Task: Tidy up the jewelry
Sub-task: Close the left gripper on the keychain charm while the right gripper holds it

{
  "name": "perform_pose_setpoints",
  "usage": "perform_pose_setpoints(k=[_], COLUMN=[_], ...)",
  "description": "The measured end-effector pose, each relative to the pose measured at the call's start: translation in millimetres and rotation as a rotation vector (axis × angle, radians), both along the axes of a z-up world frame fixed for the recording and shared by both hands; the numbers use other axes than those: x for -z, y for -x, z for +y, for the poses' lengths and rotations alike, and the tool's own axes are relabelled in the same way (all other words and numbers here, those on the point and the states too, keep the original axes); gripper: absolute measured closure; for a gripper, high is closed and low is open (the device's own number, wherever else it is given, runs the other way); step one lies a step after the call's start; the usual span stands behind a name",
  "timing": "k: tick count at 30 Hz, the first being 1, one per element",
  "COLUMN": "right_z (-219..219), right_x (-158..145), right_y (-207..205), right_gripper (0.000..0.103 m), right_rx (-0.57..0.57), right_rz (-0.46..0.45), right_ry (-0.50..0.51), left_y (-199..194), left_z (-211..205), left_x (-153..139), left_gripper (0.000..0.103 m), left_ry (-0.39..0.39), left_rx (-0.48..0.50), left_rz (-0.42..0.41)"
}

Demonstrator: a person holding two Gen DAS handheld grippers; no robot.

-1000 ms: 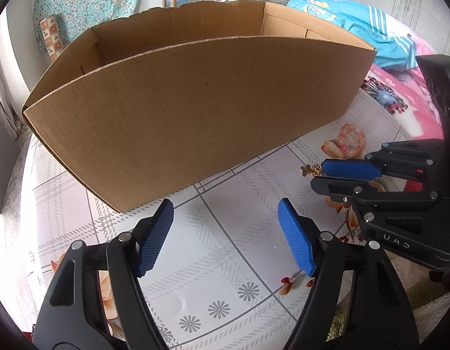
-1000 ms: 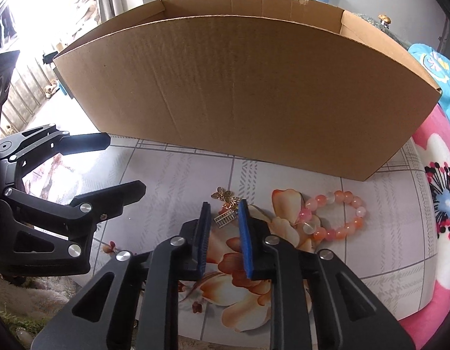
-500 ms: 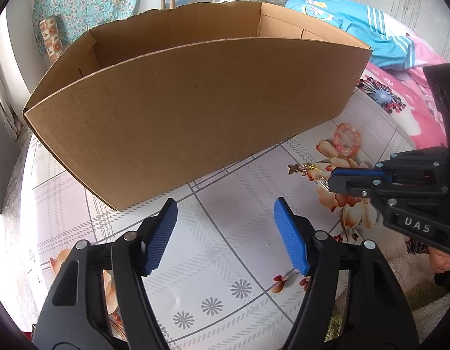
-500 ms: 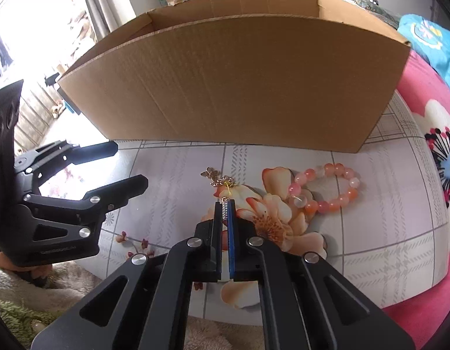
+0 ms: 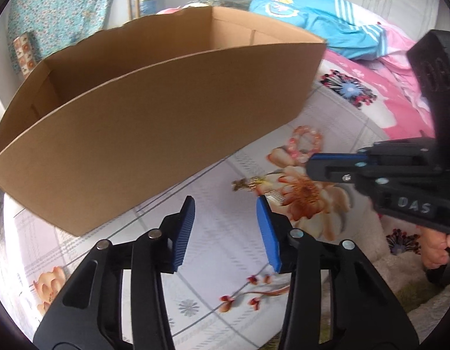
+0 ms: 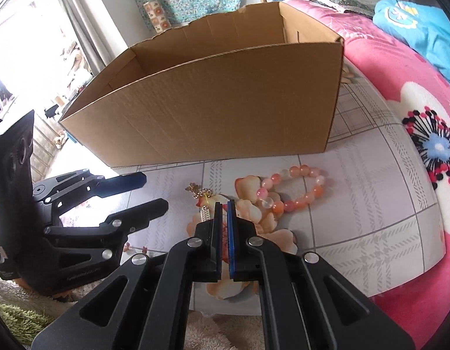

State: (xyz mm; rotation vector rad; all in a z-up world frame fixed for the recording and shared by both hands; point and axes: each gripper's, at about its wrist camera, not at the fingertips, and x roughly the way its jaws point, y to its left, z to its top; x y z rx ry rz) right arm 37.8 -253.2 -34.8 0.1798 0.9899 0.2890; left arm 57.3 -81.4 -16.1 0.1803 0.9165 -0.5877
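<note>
the right gripper (image 6: 224,204) has its jaws closed together, and the gold earring (image 6: 202,194) lies just at their tip, at about 11 o'clock from the blue pads. its small silver tassel (image 6: 205,213) sits against the left pad, but i cannot tell if any part of the piece is really pinched between the jaws or only lies beside them. the pink bead bracelet (image 6: 295,188) rests on the flowered bed cover (image 6: 371,204), at 2 o'clock from the right gripper, near but apart from the earring. the cardboard box (image 6: 213,122) stands open behind both pieces, at 12 o'clock.

the left gripper (image 5: 225,224) has its jaws half open and closing, with nothing between them; it hangs over bare cover, and the earring (image 5: 248,182) is at 1 o'clock from it.

to do this step well, i think the right hand should first lift only a little and check that the earring comes up with it. if it does, carry it slowly over the near wall of the box and open the jaws low inside. the tassel may swing or catch on the cardboard edge, so a smooth path is better.
</note>
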Motion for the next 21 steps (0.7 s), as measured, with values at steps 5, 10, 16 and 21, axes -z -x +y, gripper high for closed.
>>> perform_pose_setpoints(k=[5, 10, 16, 21], right_z=[-7.7, -12.0, -13.2, -12.7], right_x=[4.9, 7.2, 9.0, 9.1], right_y=[-2.6, -3.9, -5.2, -7.7], right_gripper=[0.100, 0.100, 0.100, 0.100], right_rx=[0.010, 0.005, 0.006, 0.005], right_rz=[0.015, 0.018, 0.019, 0.020], right_ry=[-0.027, -0.048, -0.068, -0.078], left_y=[7.5, 6.9, 3.2, 3.1], left_z=[-31.5, -48.7, -55.2, -57.1], left_x=[3.4, 12.7, 17.1, 17.7], left_gripper=[0.070, 0.076, 0.079, 0.090], left_ry=[-0.011, -0.057, -0.089, -0.100], left_rx=[0.125, 0.174, 0.197, 0.237], left_rz=[-0.014, -0.016, -0.019, -0.039])
